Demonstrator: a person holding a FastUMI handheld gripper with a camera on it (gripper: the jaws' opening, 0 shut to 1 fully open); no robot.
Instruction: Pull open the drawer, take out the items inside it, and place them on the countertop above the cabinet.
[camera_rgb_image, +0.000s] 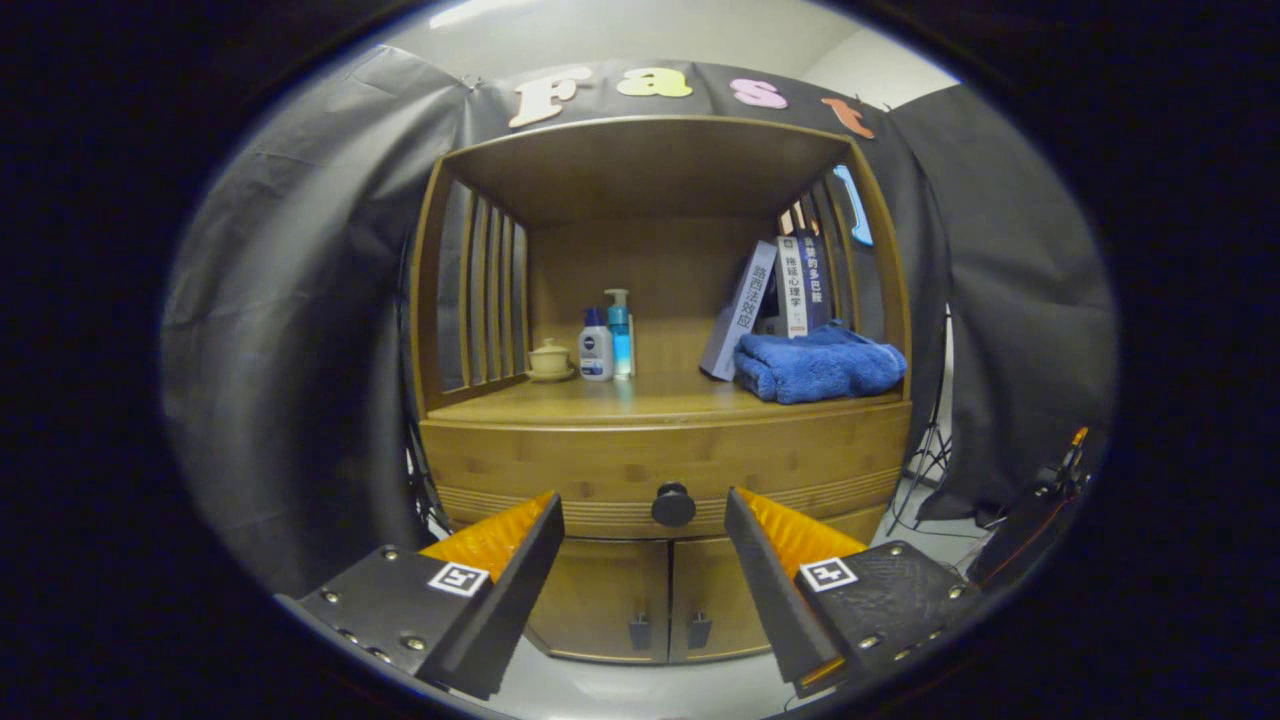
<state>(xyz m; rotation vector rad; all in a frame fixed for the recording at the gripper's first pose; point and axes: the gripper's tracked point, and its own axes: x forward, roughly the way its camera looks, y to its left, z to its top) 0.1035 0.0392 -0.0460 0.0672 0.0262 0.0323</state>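
A bamboo cabinet stands ahead of me, its drawer (560, 465) closed flush under the countertop (600, 400). A round dark knob (673, 504) sits at the middle of the drawer front. My gripper (645, 525) is open, its two fingers spread wide, and the knob shows in the gap between the fingertips, some way beyond them. Nothing is held. The drawer's contents are hidden.
On the countertop stand a small lidded cup (550, 358), two pump bottles (608, 340), leaning books (775, 295) and a folded blue towel (818, 366). Two lower doors (665, 600) with small handles sit under the drawer. Slatted sides and a top board enclose the shelf. A tripod (925, 460) stands to the right.
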